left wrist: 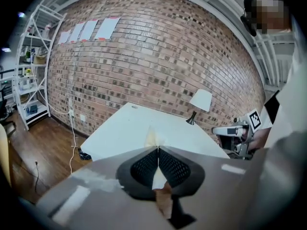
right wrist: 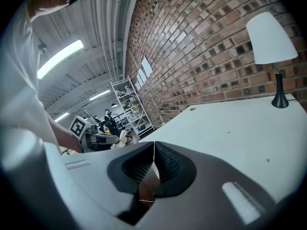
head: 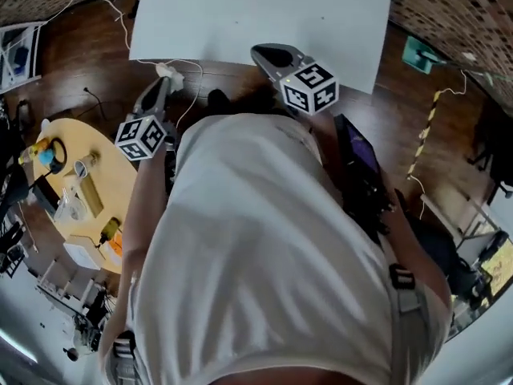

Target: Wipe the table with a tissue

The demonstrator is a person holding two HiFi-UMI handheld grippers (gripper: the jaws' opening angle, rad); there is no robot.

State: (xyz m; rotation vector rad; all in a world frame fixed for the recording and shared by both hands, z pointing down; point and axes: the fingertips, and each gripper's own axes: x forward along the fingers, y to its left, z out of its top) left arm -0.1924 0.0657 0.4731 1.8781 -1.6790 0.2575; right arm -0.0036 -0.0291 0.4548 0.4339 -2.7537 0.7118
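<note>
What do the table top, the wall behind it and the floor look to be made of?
Table top: smooth matt white, likely laminate or painted board; no grain shows.
Wall: bare brick, with visible mortar joints.
Floor: dark brown wood or wood-look planks, with a slight sheen.

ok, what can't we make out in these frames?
- Head view: the person's shirt blocks the centre; the top edge crops the table.
- Left gripper view: left hand-held gripper shut on tissue; only a scrap shows past the jaws.
- Right gripper view: right hand-held gripper body hides the near table edge.
</note>
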